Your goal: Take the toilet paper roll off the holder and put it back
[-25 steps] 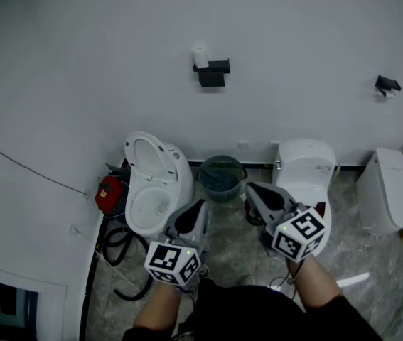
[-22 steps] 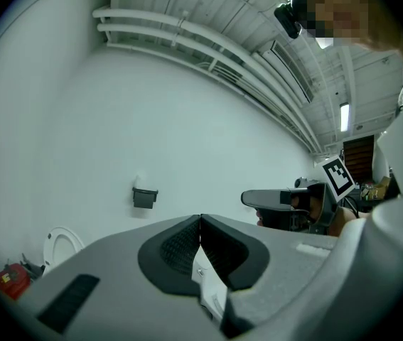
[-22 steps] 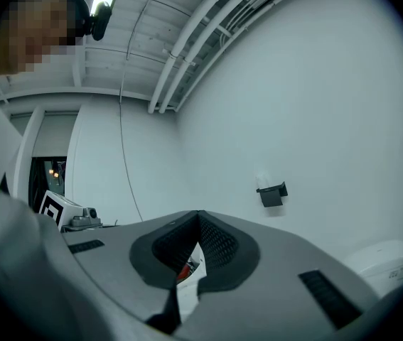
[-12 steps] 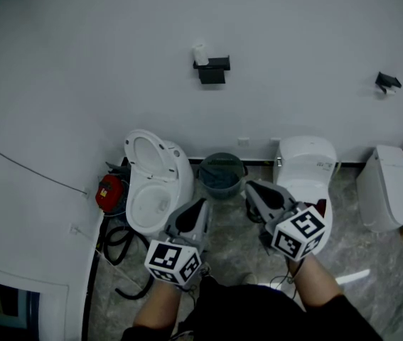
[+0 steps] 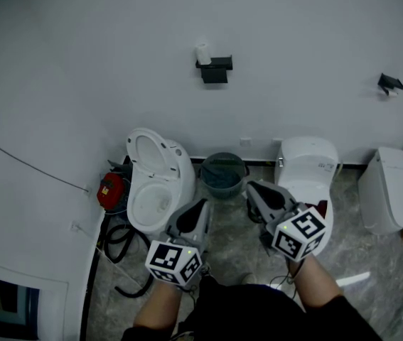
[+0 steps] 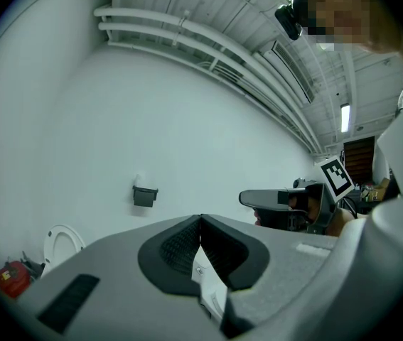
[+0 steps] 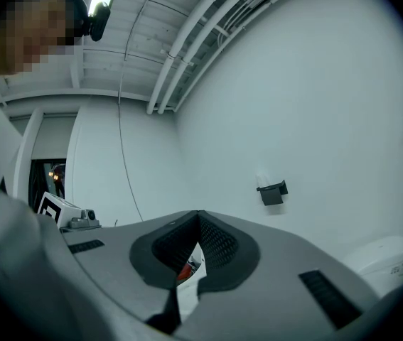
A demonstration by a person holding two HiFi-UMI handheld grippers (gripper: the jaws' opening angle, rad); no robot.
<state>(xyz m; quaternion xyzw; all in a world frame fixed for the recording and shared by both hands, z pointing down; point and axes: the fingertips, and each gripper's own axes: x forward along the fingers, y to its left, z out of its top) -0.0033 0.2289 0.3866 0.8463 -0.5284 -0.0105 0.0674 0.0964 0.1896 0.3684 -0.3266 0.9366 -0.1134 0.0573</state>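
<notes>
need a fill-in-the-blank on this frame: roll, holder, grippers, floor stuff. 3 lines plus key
The roll sits on the black holder, which is fixed to the ____.
The left gripper and the right gripper both have their jaws ____ and hold nothing.
The green bin stands on the floor between two ____.
Missing words: wall; shut; toilets.

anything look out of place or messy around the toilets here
Yes: the left toilet looks turned askew, with loose black hoses and a red object on the floor beside it. The toilet paper roll stands upright on its holder.
</notes>
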